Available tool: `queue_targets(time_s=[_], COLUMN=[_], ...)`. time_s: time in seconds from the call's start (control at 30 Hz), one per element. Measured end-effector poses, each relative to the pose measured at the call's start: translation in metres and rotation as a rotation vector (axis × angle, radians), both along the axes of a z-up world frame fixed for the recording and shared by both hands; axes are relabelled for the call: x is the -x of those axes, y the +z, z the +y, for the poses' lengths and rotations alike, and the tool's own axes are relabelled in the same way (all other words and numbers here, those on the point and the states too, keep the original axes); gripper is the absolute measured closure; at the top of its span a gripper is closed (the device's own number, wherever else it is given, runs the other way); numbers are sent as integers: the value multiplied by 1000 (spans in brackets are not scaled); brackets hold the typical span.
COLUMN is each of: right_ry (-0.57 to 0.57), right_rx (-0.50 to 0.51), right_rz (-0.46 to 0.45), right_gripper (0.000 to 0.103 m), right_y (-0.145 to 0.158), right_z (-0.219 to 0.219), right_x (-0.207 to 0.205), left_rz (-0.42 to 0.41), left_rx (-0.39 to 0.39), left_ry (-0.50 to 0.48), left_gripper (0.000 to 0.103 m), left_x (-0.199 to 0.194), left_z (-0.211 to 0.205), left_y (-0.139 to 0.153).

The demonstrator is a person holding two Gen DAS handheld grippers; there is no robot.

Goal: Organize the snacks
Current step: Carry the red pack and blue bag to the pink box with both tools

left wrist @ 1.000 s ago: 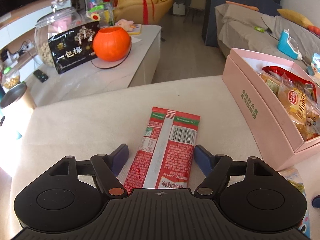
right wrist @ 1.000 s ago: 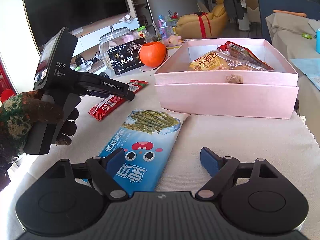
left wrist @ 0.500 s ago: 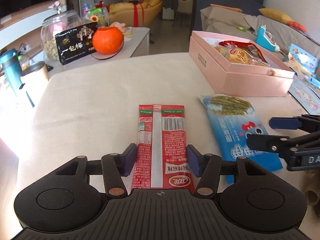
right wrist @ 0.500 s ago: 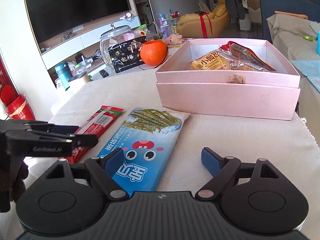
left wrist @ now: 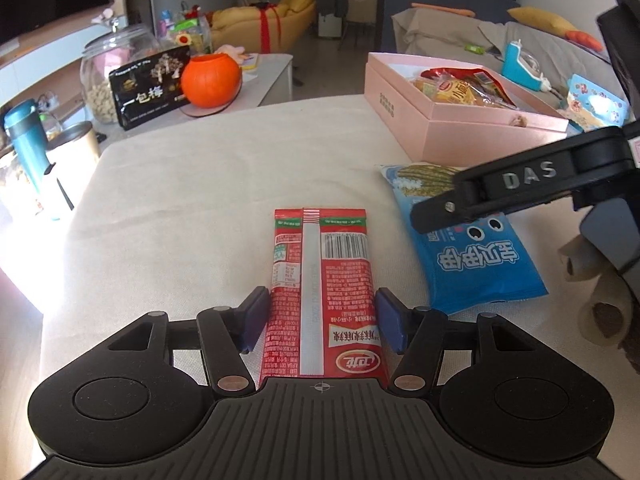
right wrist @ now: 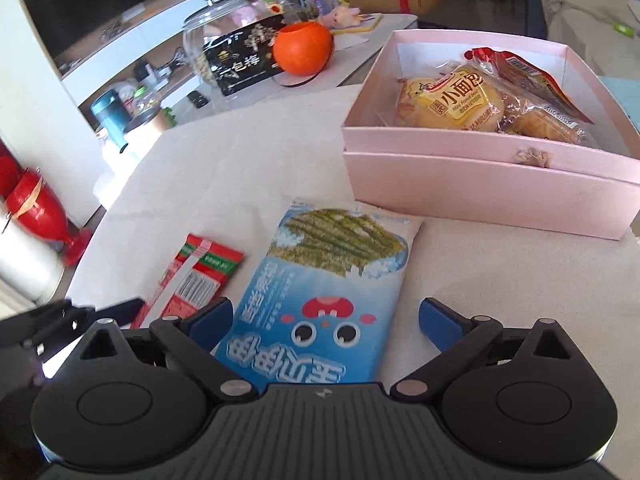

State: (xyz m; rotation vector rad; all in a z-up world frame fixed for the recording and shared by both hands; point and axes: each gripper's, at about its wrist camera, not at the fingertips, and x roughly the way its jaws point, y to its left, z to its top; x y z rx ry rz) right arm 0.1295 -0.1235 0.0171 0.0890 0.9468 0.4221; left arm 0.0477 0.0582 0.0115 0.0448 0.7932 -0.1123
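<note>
A red snack packet (left wrist: pixel 320 280) lies flat on the cream cloth, barcode side up, between the pads of my left gripper (left wrist: pixel 322 322). Those jaws are opening, and the pads sit right at the packet's edges without squeezing it. Just right of it lies a blue seaweed snack packet (right wrist: pixel 332 280). My right gripper (right wrist: pixel 328 322) straddles its near end, jaws opening wide, the right pad well clear of it. Beyond both stands the open pink box (right wrist: pixel 480 184) with bread and red packets inside. In the left wrist view one of the right gripper's fingers (left wrist: pixel 440 208) hangs over the blue packet (left wrist: pixel 472 256).
An orange pumpkin pot (left wrist: pixel 211 80), a black snack bag (left wrist: pixel 152 88) and a glass jar (left wrist: pixel 104 68) stand on the low table behind. A teal bottle (left wrist: pixel 24 136) and a metal can are off the cloth's left edge. Another blue packet (left wrist: pixel 596 104) lies right of the box.
The left gripper closed on the red packet, drew it back beside the blue packet, then eased its jaws apart. The right gripper moved forward over the blue packet and widened.
</note>
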Motion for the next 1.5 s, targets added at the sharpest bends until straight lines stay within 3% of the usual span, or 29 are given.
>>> queue_targets(time_s=[0.23,0.43,0.6,0.73,0.87,1.03,1.17,1.33,1.4,1.43,1.5], right_ry=[25,28,28,8,12,52,80,76,60,50,36], right_rx=[239,231,228,223,223,174,168,204,232,249,279], right_rz=[-107,-113,-107,-118,-133,-92,-140,-166,-174,-178,-187], right_gripper=[8,11,9,4,2,24,25,25,25,25,25], right_y=[-9,-7,-8,-10,-11,5,23,37,38,37,35], right_z=[40,1,-34,-35,-25,-28,-35,-54,-64,-69,-78], right_x=[-1,15,25,25,21,14,29,48,55,59,64], left_rz=[5,1,3,15,40,80,104,99,86,74,70], left_rx=[0,4,31,12,46,95,118,50,-2,-14,11], left_ry=[6,2,-19,-26,-51,-82,-51,-46,-45,-44,-69], left_gripper=[40,37,26,24,24,24,24,24,30,46,51], left_x=[-1,-2,-6,-9,-8,-10,-19,-27,-25,-22,-19], left_z=[0,-1,-4,-9,-2,9,9,-4,-11,-13,-16], left_y=[0,0,-1,-1,1,4,6,5,5,6,9])
